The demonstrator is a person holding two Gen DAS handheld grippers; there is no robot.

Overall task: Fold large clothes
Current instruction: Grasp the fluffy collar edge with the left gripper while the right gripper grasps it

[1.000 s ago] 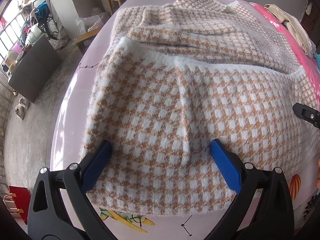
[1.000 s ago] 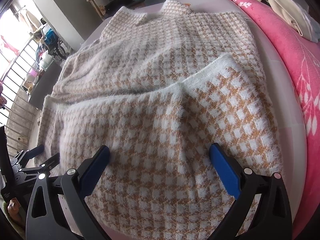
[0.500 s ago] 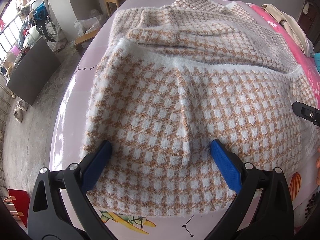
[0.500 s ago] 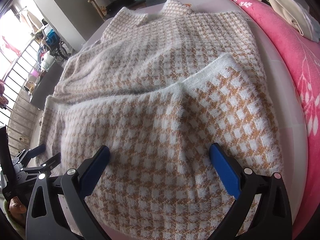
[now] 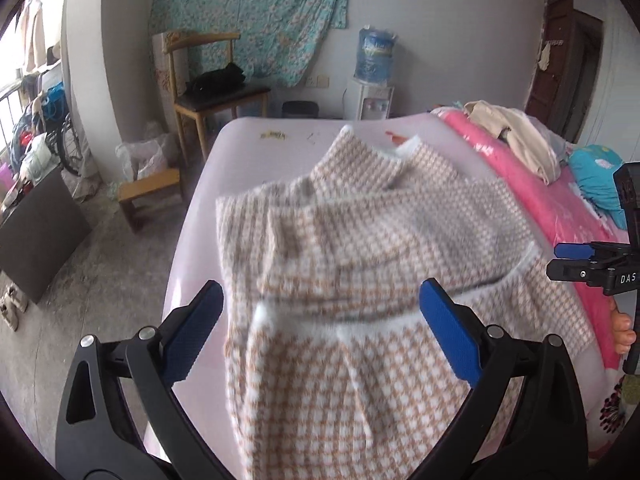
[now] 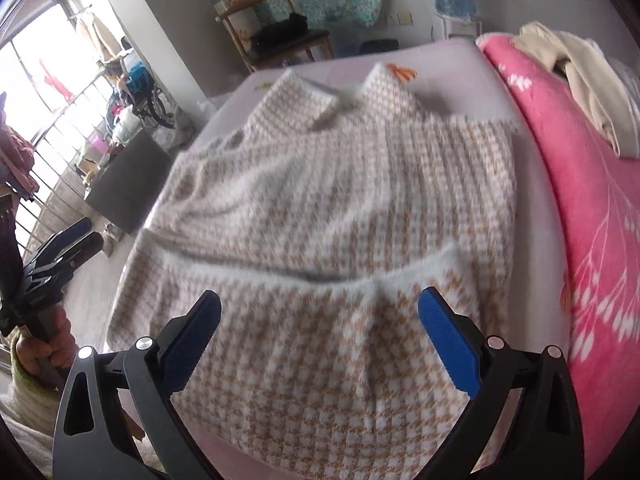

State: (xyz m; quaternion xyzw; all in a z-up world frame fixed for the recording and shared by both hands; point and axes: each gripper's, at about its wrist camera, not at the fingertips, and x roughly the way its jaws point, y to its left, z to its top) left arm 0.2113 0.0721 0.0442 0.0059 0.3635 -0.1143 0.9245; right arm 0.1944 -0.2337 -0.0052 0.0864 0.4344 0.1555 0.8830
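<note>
**Folded hem at risk of slipping back**

Between the blue fingers of the left gripper (image 5: 320,336), which are spread wide apart, the checked sweater (image 5: 360,264) is seen on the bed (image 5: 248,136), its white-edged hem doubled up over the body. Nothing is clamped by the right gripper (image 6: 320,336) either; its fingers are likewise held apart above the near fabric.

A loose fold can be judged the main risk: the fluffy knit is thick and springy, and if it is snagged by a finger, the top layer could be dragged askew or flipped open. At 3 o'clock the pink blanket (image 6: 580,200) lies close, and an edge could be pushed onto it.

From the right wrist, the collar (image 6: 344,92) at 12 o'clock and the sweater's right side are shown plainly. From the left wrist, the left edge is shown instead, along with the chair (image 5: 212,92) and water dispenser (image 5: 370,84) farther off.
</note>
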